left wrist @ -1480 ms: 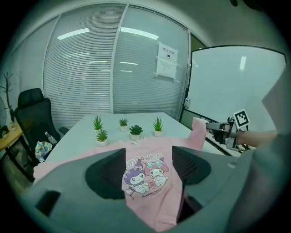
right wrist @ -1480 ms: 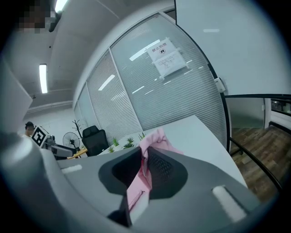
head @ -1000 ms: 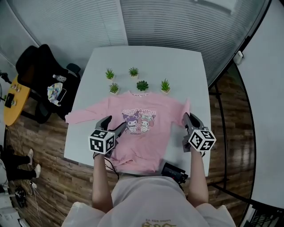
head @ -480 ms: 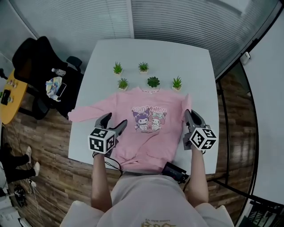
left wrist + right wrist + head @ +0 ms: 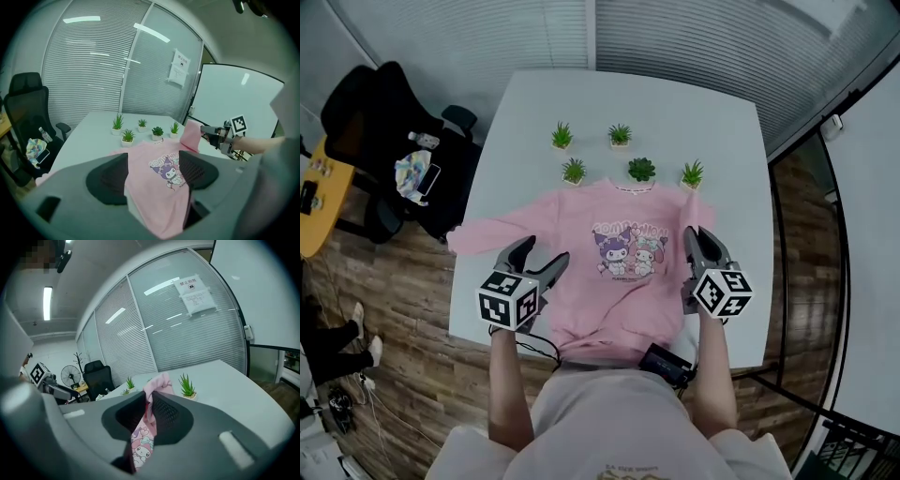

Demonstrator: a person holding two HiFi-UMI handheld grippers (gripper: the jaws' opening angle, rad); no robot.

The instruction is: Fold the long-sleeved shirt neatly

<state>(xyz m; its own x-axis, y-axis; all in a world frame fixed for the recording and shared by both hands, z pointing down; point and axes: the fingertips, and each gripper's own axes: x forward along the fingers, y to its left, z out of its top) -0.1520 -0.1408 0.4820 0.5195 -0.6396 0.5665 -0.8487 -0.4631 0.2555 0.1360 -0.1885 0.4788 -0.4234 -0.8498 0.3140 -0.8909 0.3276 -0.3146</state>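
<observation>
The white bench [image 5: 675,103] is bare from its far edge at 12 o'clock down to five small green potted plants [image 5: 641,170]. These stand in two staggered rows just beyond the collar of the pink long-sleeved shirt [image 5: 581,253] and bar a low pass there. At 3 o'clock a bare strip of bench runs beside the shirt. At 9 o'clock a sleeve [image 5: 483,234] crosses the narrow margin to the edge. A black office chair [image 5: 375,112] stands off the bench at 10 o'clock. A small black box [image 5: 666,364] sits by the near edge at 5 o'clock.
</observation>
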